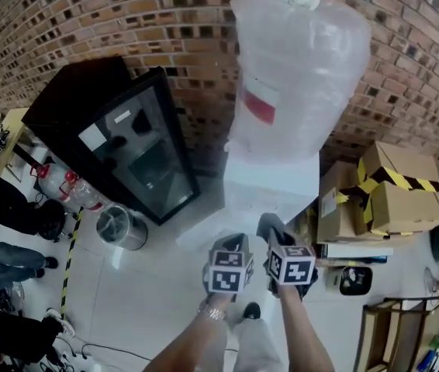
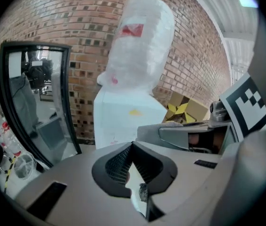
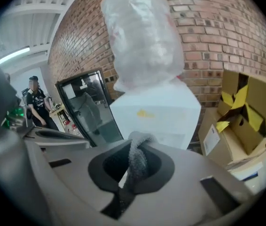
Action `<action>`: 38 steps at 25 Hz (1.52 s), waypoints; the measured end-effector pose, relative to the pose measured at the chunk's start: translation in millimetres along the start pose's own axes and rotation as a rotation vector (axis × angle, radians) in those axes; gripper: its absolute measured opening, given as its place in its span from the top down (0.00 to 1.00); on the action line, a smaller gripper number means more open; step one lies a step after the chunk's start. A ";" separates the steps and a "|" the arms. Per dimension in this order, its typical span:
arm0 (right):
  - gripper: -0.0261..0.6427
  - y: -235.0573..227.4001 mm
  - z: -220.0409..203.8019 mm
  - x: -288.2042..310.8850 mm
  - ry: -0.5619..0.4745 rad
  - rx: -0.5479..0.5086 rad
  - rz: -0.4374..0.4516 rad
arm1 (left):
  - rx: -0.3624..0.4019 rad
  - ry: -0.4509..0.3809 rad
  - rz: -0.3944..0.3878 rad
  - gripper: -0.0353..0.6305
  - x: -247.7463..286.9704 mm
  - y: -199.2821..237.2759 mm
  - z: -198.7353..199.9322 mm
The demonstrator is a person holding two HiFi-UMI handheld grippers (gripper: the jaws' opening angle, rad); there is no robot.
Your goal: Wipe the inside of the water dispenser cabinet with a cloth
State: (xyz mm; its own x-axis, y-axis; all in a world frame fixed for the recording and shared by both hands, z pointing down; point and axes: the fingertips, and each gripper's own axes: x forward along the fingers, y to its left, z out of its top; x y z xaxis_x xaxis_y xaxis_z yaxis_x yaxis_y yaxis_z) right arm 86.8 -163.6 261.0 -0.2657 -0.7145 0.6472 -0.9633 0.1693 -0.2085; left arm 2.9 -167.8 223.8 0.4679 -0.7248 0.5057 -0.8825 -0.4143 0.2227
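The white water dispenser (image 1: 270,188) stands against the brick wall with a plastic-wrapped bottle (image 1: 297,68) on top. Its white front also fills the middle of the left gripper view (image 2: 123,117) and the right gripper view (image 3: 156,112). Both grippers are held side by side in front of it, apart from it. My left gripper (image 1: 233,245) (image 2: 132,147) is shut with nothing between its pads. My right gripper (image 1: 275,235) (image 3: 135,161) is shut on a grey cloth (image 3: 137,157), whose end bunches above the jaws (image 1: 268,225).
A black cabinet with a glass door (image 1: 138,149) stands left of the dispenser. A metal bin (image 1: 119,227) and water bottles (image 1: 72,188) sit by it. Cardboard boxes (image 1: 394,188) are stacked on the right. People (image 1: 2,208) stand at the far left.
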 end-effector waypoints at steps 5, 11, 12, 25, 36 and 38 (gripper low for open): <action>0.95 -37.2 -116.0 114.5 0.040 0.013 0.008 | 0.001 0.009 0.012 0.94 80.8 37.5 -112.3; 0.95 -86.5 -253.3 250.5 0.091 -0.058 0.040 | 0.068 0.030 -0.028 0.94 171.2 70.2 -223.6; 0.95 -93.7 -272.2 273.0 0.098 -0.071 0.045 | 0.075 0.025 -0.044 0.94 183.4 75.2 -233.0; 0.95 -124.8 -269.3 450.0 -0.142 -0.114 0.042 | 0.152 -0.080 -0.024 0.94 294.1 124.1 -271.1; 0.95 -98.0 -253.4 499.9 -0.239 -0.145 0.054 | 0.109 -0.071 0.007 0.94 303.8 143.4 -298.9; 0.95 -107.6 -279.7 518.4 -0.164 -0.115 0.044 | 0.111 -0.071 0.019 0.94 303.0 149.3 -298.8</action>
State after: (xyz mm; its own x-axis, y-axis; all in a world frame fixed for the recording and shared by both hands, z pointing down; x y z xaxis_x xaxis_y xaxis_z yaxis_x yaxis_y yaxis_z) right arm 41.7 -362.4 824.0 -0.3066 -0.8042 0.5091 -0.9516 0.2723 -0.1428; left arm -1.4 -284.8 659.4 0.4567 -0.7688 0.4476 -0.8824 -0.4554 0.1182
